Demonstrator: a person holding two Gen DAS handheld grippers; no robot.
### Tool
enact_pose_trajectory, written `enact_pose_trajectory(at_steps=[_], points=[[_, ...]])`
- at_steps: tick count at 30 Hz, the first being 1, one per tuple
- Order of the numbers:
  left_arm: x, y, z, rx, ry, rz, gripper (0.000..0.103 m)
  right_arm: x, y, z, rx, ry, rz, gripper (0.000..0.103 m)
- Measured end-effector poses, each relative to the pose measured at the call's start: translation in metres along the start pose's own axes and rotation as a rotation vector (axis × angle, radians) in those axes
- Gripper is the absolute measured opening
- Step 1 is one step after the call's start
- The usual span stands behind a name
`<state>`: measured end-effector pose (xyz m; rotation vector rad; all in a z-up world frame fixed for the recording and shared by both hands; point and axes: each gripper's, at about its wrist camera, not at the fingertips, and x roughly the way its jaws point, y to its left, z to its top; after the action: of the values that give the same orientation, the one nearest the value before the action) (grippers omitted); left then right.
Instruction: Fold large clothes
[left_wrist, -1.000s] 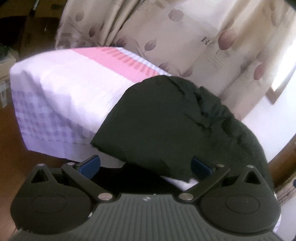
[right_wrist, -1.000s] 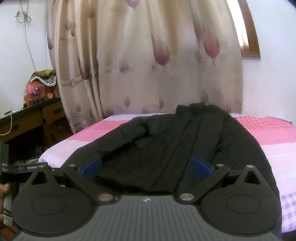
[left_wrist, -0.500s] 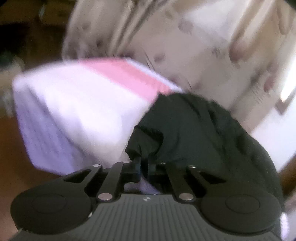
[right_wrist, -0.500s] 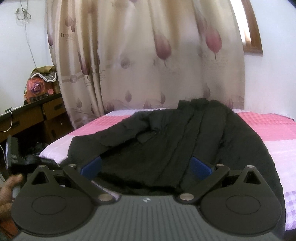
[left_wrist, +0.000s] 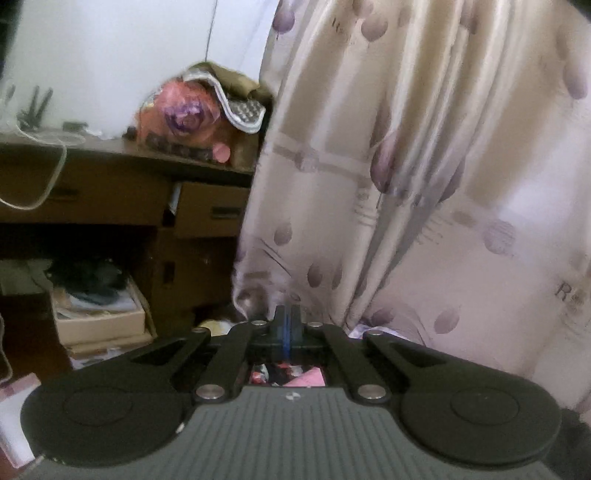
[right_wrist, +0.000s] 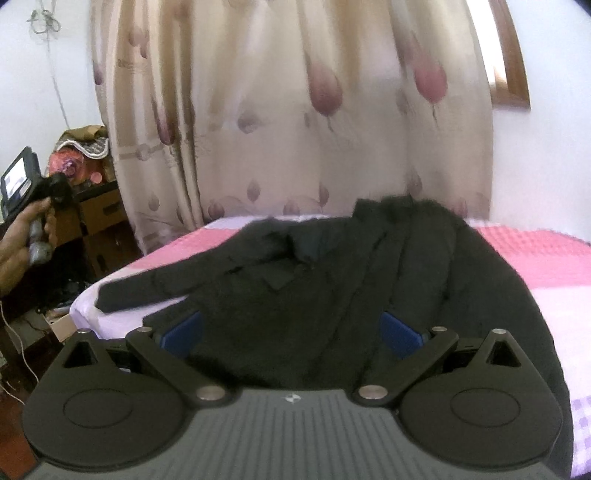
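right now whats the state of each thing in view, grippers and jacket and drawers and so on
left gripper: shut, empty
right gripper: open, over the jacket hem
black jacket: spread flat on bed, unfolded
jacket sleeve: stretched out toward the bed corner
curtain: drawn shut
desk drawer: slightly ajar

A bed (right_wrist: 546, 258) covered in a checked sheet with pink, white and lilac bands carries a black jacket (right_wrist: 332, 295), spread across it just ahead of the right gripper (right_wrist: 291, 332), whose blue pads stand wide apart over the garment's near hem. One sleeve (right_wrist: 155, 284) stretches out to the left of the tongs, its cuff lying near the mattress's left edge. The collar lies at the far side, by the curtain.
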<state>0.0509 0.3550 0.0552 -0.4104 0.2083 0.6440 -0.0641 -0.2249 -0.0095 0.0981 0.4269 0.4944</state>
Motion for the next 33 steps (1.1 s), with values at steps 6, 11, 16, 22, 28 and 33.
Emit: enact_pose_trajectory(at_steps=[6, 11, 16, 22, 28, 33], points=[[-0.021, 0.003, -0.03, 0.118, 0.138, -0.182, 0.071, 0.003, -0.023, -0.004, 0.079, 0.0, -0.034, 0.103], [-0.037, 0.037, -0.083, 0.159, 0.308, -0.237, 0.101, 0.016, -0.028, -0.005, 0.108, 0.032, -0.008, 0.103], [-0.018, 0.06, -0.12, 0.118, 0.465, -0.228, 0.094, 0.027, -0.021, -0.009, 0.098, 0.064, 0.029, 0.103], [0.018, 0.041, -0.146, 0.18, 0.586, -0.242, 0.034, 0.029, -0.021, -0.01, 0.096, 0.077, 0.013, 0.103], [0.026, 0.021, -0.112, 0.236, 0.391, -0.137, 0.009, 0.032, -0.027, -0.009, 0.102, 0.081, -0.02, 0.103], [0.047, 0.016, -0.048, 0.149, 0.216, -0.057, 0.009, 0.034, -0.035, -0.008, 0.117, 0.075, -0.041, 0.103]])
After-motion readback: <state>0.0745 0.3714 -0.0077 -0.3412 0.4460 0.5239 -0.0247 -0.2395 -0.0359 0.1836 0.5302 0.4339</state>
